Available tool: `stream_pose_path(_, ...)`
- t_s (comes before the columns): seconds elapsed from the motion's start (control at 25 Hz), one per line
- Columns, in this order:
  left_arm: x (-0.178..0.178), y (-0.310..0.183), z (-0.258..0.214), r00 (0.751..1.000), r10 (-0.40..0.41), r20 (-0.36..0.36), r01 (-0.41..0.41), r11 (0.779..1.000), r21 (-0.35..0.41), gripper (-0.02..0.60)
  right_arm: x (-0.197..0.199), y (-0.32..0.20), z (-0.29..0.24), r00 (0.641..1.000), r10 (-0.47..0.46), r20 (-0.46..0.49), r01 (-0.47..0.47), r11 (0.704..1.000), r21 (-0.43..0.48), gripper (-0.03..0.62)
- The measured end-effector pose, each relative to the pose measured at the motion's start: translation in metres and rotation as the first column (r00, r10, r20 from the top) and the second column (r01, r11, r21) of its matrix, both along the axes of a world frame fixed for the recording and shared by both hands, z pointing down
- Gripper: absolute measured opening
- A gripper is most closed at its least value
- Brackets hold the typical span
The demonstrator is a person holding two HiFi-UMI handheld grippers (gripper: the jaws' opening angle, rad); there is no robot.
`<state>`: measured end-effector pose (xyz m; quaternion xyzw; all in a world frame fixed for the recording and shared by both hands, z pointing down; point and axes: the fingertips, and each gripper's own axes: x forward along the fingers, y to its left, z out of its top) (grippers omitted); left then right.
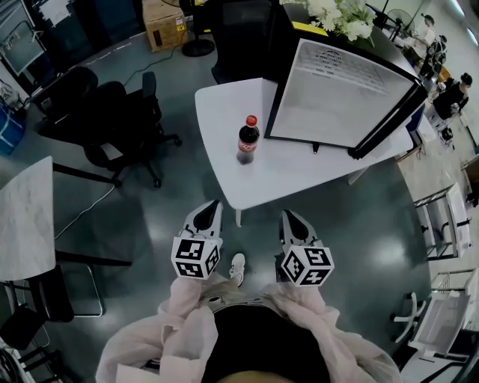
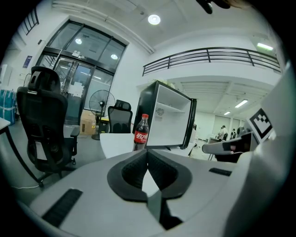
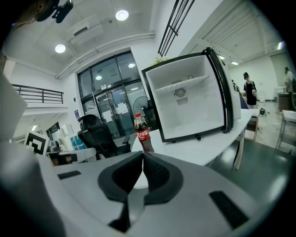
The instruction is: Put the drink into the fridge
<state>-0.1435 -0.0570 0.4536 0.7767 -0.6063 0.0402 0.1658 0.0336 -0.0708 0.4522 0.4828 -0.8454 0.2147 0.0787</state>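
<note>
A cola bottle [image 1: 248, 140] with a red cap and red label stands upright on the white table [image 1: 299, 176]. It also shows in the left gripper view as the bottle [image 2: 141, 132] and in the right gripper view as the bottle [image 3: 143, 133]. Beside it on the table stands a small black fridge [image 1: 340, 93] with its door open and a white, empty inside [image 3: 192, 106]. My left gripper [image 1: 210, 210] and right gripper [image 1: 291, 218] hover side by side short of the table's near edge, both shut and empty, pointing toward the bottle.
Black office chairs [image 1: 112, 123] stand left of the table. A marble-topped table [image 1: 26, 217] is at the far left. White racks [image 1: 441, 224] stand at the right. A cardboard box [image 1: 163, 22] and a fan base sit behind. People sit at desks far right.
</note>
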Motion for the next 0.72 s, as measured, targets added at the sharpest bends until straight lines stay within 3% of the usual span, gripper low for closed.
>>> stream_pose_path(0.48, -0.029, -0.058, 0.004, 0.998, -0.058, 0.005, 0.058, 0.998, 0.003, 0.011, -0.026, -0.071, 0.006, 0.999, -0.048, 0.007, 0.048, 0.999, 0.012, 0.014)
stream_pose_path(0.72, -0.029, -0.079, 0.004, 0.999, -0.044, 0.012, 0.043, 0.999, 0.014, 0.011, -0.034, -0.091, 0.008, 0.998, -0.064, 0.005, 0.064, 0.998, 0.024, 0.026)
